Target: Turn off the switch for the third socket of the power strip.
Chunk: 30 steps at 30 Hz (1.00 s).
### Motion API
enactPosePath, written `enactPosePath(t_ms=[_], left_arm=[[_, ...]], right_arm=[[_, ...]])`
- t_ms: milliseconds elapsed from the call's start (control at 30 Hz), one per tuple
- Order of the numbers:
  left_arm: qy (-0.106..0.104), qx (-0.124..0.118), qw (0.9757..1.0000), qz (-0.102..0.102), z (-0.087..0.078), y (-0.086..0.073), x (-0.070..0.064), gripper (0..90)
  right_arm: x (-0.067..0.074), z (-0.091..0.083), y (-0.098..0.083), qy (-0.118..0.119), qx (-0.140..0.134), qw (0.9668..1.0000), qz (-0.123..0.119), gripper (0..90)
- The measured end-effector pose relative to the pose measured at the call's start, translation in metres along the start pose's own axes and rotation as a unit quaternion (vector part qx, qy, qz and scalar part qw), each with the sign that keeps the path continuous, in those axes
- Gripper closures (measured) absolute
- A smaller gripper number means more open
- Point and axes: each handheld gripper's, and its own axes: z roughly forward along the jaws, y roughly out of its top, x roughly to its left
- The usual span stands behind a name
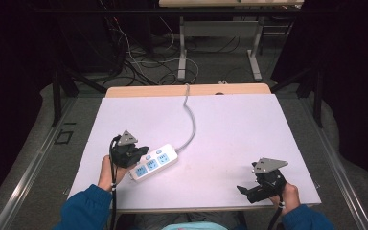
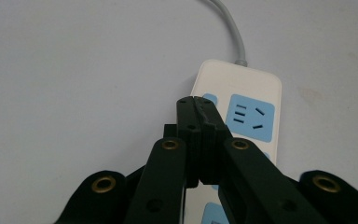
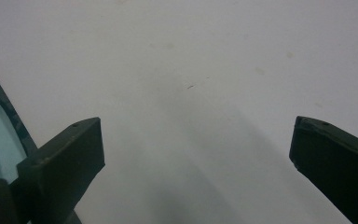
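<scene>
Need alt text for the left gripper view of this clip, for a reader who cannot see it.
The left gripper, its two black jaws closed together with nothing between them, points at a white power strip with blue sockets lying on a pale table. The tips sit over the strip's near-left part. A grey cord leaves its far end.

Left gripper point(image 2: 196, 103): fingers pressed together, empty, over white power strip point(image 2: 256, 84); grey cord point(image 2: 230, 28) exits at 12 o'clock; white table point(image 2: 74, 70).

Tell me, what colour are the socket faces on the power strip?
Light blue, on the white power strip; best in the left gripper view.
</scene>
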Motion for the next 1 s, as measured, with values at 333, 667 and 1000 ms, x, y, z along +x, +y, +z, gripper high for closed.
enactPosePath(t_ms=[333,667,1000], left_arm=[[0.007,0.032,0.9995,-0.001,-0.008,-0.013,0.005,90.0],[0.005,0.06,0.9982,0.002,-0.01,-0.022,0.006,90.0],[0.011,0.072,0.9973,-0.001,-0.005,-0.025,0.006,90.0]], right_arm=[[0.0,0.0,0.0,-0.003,-0.005,1.0,0.005,2.6],[0.0,0.0,0.0,-0.002,-0.003,1.0,-0.001,2.7],[0.0,0.0,0.0,0.0,0.001,1.0,0.002,2.7]])
